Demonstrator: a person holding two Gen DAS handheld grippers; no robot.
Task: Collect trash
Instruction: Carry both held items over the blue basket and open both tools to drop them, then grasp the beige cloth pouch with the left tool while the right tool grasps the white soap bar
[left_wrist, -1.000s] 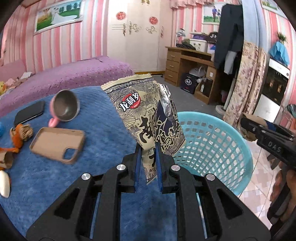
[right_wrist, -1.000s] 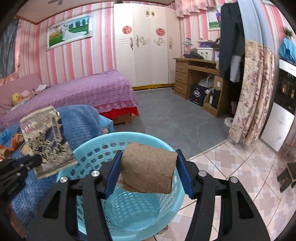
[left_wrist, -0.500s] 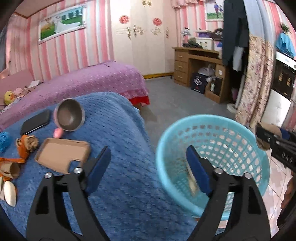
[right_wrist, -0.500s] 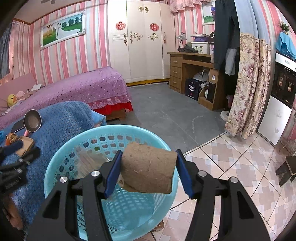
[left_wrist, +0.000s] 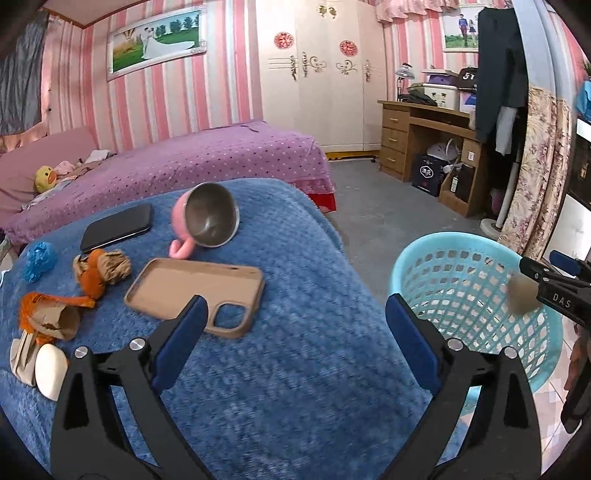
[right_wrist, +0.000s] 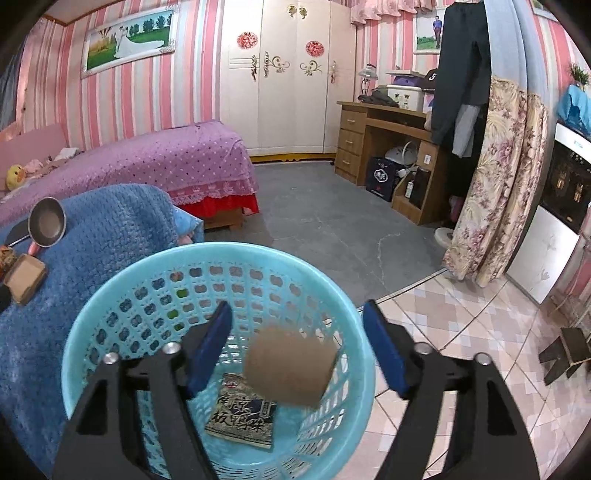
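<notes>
My left gripper (left_wrist: 295, 306) hangs over the blue blanket (left_wrist: 295, 387), its jaws opening wide with nothing between them. Left of it lie crumpled brown paper with orange peel (left_wrist: 103, 269) and a torn cardboard tube (left_wrist: 51, 317). My right gripper (right_wrist: 295, 310) is above the light blue basket (right_wrist: 110, 332), jaws opening. A brown cardboard roll (right_wrist: 291, 363), blurred, drops free between the pads into the basket. A printed snack bag (right_wrist: 243, 413) lies on the basket's floor. The left wrist view shows the basket (left_wrist: 476, 295) beside the blanket's right edge, with the roll (left_wrist: 521, 299) over it.
On the blanket sit a tan phone case (left_wrist: 195, 291), a tipped pink cup (left_wrist: 207, 221), a black phone (left_wrist: 116, 227), a blue ball (left_wrist: 38, 258) and a white oval thing (left_wrist: 50, 369). A purple bed (left_wrist: 184, 162) lies behind; a desk (right_wrist: 388, 140) and curtain (right_wrist: 498, 177) stand right.
My left gripper opened, let go of the snack bag, which now lies in the basket, and swung left over the blanket. My right gripper opened and the cardboard roll is falling.
</notes>
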